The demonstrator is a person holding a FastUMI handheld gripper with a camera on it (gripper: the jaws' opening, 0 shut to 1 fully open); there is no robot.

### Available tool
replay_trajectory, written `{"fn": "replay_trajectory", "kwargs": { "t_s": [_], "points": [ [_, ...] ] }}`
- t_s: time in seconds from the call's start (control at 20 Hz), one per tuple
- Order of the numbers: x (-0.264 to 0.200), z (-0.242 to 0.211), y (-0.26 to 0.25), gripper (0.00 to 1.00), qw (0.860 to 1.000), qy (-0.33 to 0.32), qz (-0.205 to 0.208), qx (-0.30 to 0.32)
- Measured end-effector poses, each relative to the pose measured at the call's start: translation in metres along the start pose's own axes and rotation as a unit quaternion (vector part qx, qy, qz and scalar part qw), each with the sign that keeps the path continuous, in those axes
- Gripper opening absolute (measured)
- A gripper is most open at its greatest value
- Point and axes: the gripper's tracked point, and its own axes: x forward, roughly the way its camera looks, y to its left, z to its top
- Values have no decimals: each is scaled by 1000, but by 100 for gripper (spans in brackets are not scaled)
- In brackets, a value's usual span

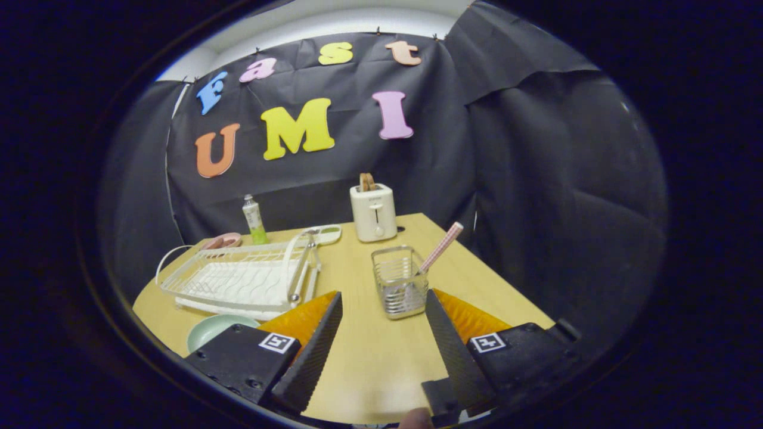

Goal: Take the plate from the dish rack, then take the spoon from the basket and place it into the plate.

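We see the plate (213, 329), pale green, flat on the counter (369, 357) near its front left corner, just in front of the dish rack (241, 280) and partly hidden behind our left finger. The spoon (441, 246) has a pink checked handle and stands tilted in the basket (399, 281), handle leaning out to the right. The basket is a clear wire-sided cup mid-counter, just ahead of the fingers and between their lines.

Our claw (383, 301) is wide open and holds nothing; both fingers hover over bare counter, tips just short of the basket.

The white dish rack sits on the left side of the counter. Behind it, near the back edge, we see a pink dish (223, 241), a small bottle (254, 219) with green contents, and a pale tray (325, 233). A white toaster (373, 211) with bread (367, 181) sticking out stands at the back edge, right of the tray.
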Motion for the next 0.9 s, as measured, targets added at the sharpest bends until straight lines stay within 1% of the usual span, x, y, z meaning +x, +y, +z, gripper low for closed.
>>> {"fn": "replay_trajectory", "kwargs": {
  "t_s": [0.15,0.3,0.4,0.5,0.65,0.75,0.8,0.85,0.9],
  "points": [
    [33,3,-20,93,1000,-18,20,-5],
    [67,-3,-39,92,999,0,45,-16],
    [84,8,-46,93,998,-2,65,4],
    [96,14,-44,87,995,-1,98,17],
    [118,22,-37,71,990,16,132,40],
    [127,18,-38,52,989,27,134,46],
    [129,17,-38,41,989,31,136,51],
    [127,19,-34,30,986,33,148,65],
    [122,23,-28,28,983,36,162,78]
  ]
}}
